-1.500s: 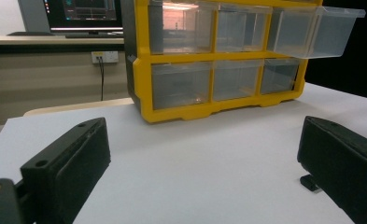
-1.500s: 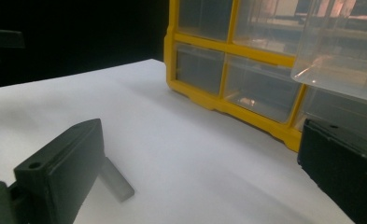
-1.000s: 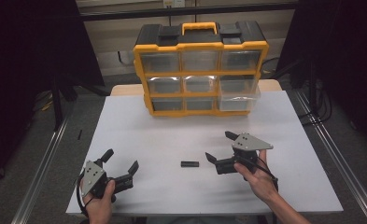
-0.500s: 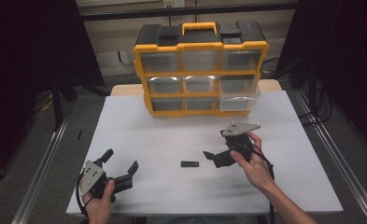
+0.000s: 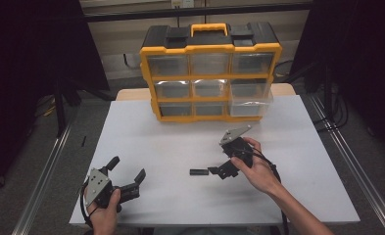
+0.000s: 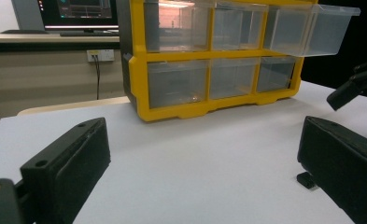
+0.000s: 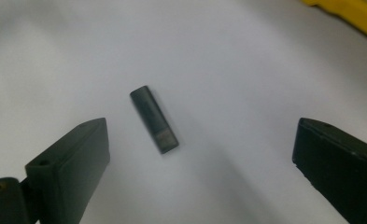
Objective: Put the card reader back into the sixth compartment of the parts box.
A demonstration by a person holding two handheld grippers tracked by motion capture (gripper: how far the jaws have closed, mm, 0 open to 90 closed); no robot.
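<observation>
A small black stick [image 5: 198,172] lies flat on the white table [image 5: 298,147], in front of the yellow and black drawer organiser [image 5: 210,73]. My right gripper [image 5: 219,159] hovers open just right of the stick and tilts down towards it. In the right gripper view the stick [image 7: 154,120] lies between the spread jaws, nearer the left one, untouched by either; the right gripper [image 7: 200,154] holds nothing. My left gripper [image 5: 127,169] rests open at the table's front left, far from the stick. In its own view the left gripper [image 6: 195,163] is empty and the stick [image 6: 306,179] peeks out beside the right jaw.
The organiser has clear drawers; one on its right side is pulled out [image 5: 251,105], also seen as the drawer [image 6: 330,28] in the left gripper view. Metal rails [image 5: 48,166] run along both sides of the table. Bare tabletop spreads between the grippers and the organiser.
My right gripper has moved left and forward and tipped down over the black stick. The left gripper and the stick have stayed put.
</observation>
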